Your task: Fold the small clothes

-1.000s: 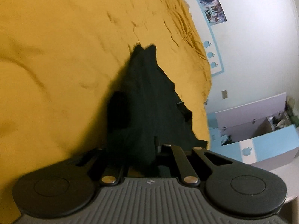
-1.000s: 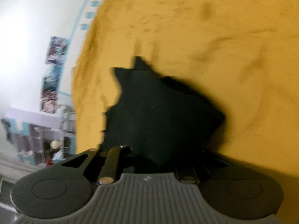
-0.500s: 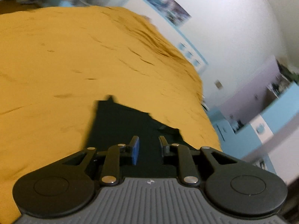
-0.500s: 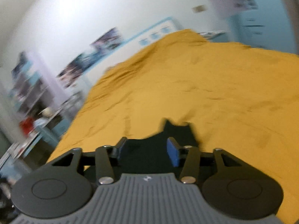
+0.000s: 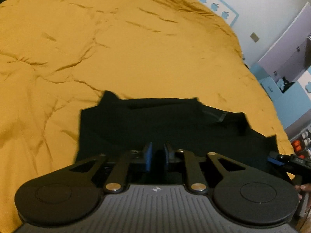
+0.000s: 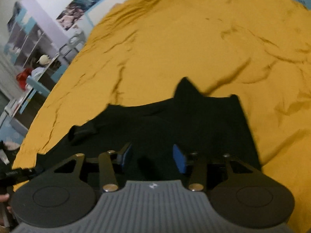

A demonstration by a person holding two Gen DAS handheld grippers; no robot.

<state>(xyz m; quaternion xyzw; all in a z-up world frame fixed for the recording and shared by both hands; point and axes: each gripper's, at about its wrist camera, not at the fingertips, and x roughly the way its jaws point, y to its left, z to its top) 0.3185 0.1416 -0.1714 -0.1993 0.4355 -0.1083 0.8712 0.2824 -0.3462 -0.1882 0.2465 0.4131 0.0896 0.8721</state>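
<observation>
The yellow bedspread (image 5: 136,48) lies broad and bare beyond and to both sides of the black garment (image 5: 165,124), so there is free passage over it. At the bed's far side, the wall (image 5: 272,3) and shelves (image 6: 25,44) close it in. The two grippers sit near each other above the garment's near edge.

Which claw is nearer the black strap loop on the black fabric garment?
Right, narrowly. The right claw sits just right of the black strap loop; the left claw is further to its left. Both have just been closing on nothing.
</observation>
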